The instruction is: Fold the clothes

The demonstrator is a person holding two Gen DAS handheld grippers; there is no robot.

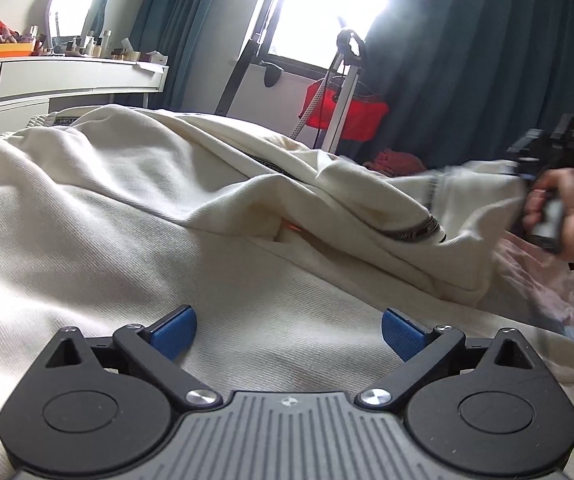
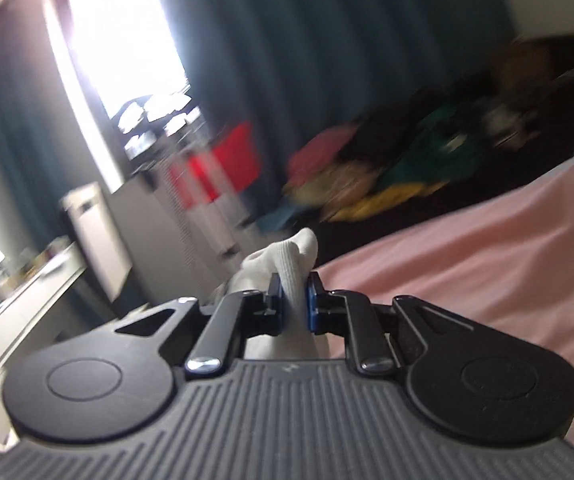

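Both tongs: left (image 1: 289, 330) spread above garment (image 1: 135, 208), right (image 2: 295, 306) pinching it.

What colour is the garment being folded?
Cream garment with dark trim, clearest in the left wrist view.

A: anyone make out the clothes pile (image 2: 387, 168) in the right wrist view?
B: nope, smeared. Right gripper (image 1: 543, 160) is blurry too, hand (image 1: 567, 216) cut off at the edge.
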